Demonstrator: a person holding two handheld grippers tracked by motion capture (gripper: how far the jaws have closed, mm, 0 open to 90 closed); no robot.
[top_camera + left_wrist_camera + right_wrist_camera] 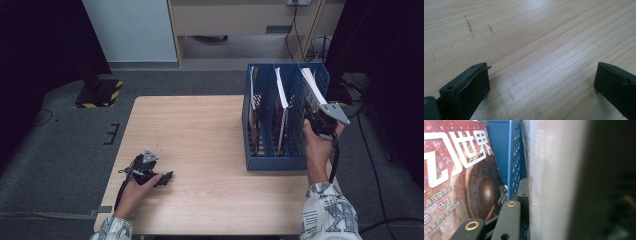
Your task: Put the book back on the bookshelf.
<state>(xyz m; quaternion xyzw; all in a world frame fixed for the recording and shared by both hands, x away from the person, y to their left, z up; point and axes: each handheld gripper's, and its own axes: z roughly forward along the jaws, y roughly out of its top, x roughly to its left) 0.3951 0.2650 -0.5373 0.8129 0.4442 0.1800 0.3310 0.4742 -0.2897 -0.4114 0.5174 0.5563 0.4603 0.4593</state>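
A: Left of the counter (200, 130): the left gripper (161, 178) lies low over the bare wood near the front edge, held in the person's left hand (134, 192). What is the state of its jaws?

B: In the left gripper view the jaws stand wide apart with nothing between them; beneath them is pale wood grain with a few faint dark scuff marks.

A: Right of the counter: a blue file rack (272, 162) with three upright compartments. What do they contain?

B: The left and middle compartments each hold upright magazines. The right compartment holds a white-edged book (314, 86), tilted so that its top leans toward the rack's outer wall.

A: And the right gripper (320, 120)?

B: It is at the rack's right compartment, in the person's right hand (320, 145). In the right gripper view one jaw lies against the pale face of the book (549, 182); the jaws appear closed on it, though the far jaw is lost in blur.

A: Is any writing legible?

B: Yes. Past the perforated blue divider (515, 162), a red magazine cover (461, 182) carries large white Chinese characters, among them "世界", above a round dark object with a bright centre; the smaller lines of text are too blurred to read
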